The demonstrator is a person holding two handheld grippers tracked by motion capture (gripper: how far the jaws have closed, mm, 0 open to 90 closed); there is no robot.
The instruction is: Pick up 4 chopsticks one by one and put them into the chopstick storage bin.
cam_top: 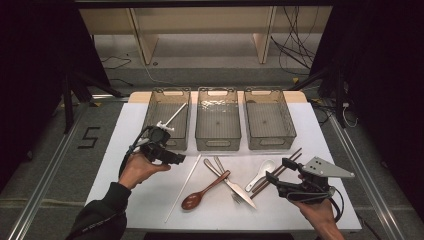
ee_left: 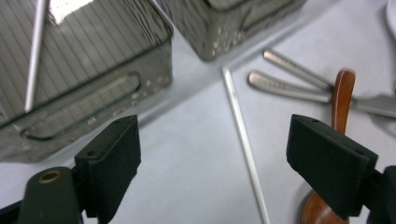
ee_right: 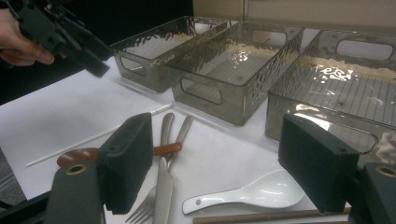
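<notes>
The left tongs (cam_top: 176, 158) hang just in front of the left bin (cam_top: 167, 118), jaws wide apart with nothing between them; in the left gripper view the white chopstick (ee_left: 243, 140) on the desk runs up between the two black jaws, lying flat below them and not touched. The right tongs (cam_top: 278, 169) sit low at the right of the desk (cam_top: 130, 125), jaws also spread and empty, pointing toward the cutlery.

Nearest the left tongs, that thin white chopstick (cam_top: 183, 187) lies on its own, slanting from the bin's front down toward the near edge. Just beside it to the right rests a wooden spoon (cam_top: 202, 192), reddish brown and glossy, its handle crossing over a steel knife (cam_top: 235, 186) and a steel fork (cam_top: 226, 181) that lie in a loose pile. Right of them is a white ceramic soup spoon (cam_top: 260, 173), smooth and rounded, and a pair of dark brown chopsticks (cam_top: 285, 165) that pass under the right tongs.

Three smoky, see-through plastic bins with ribbed floors and slotted handles stand side by side at the far half of the desk: the left bin holds a second white chopstick (cam_top: 175, 114), propped at a slant, while the middle bin (cam_top: 217, 118) and the right bin (cam_top: 268, 118) stand just beside it. The desk top is plain white and matte.
</notes>
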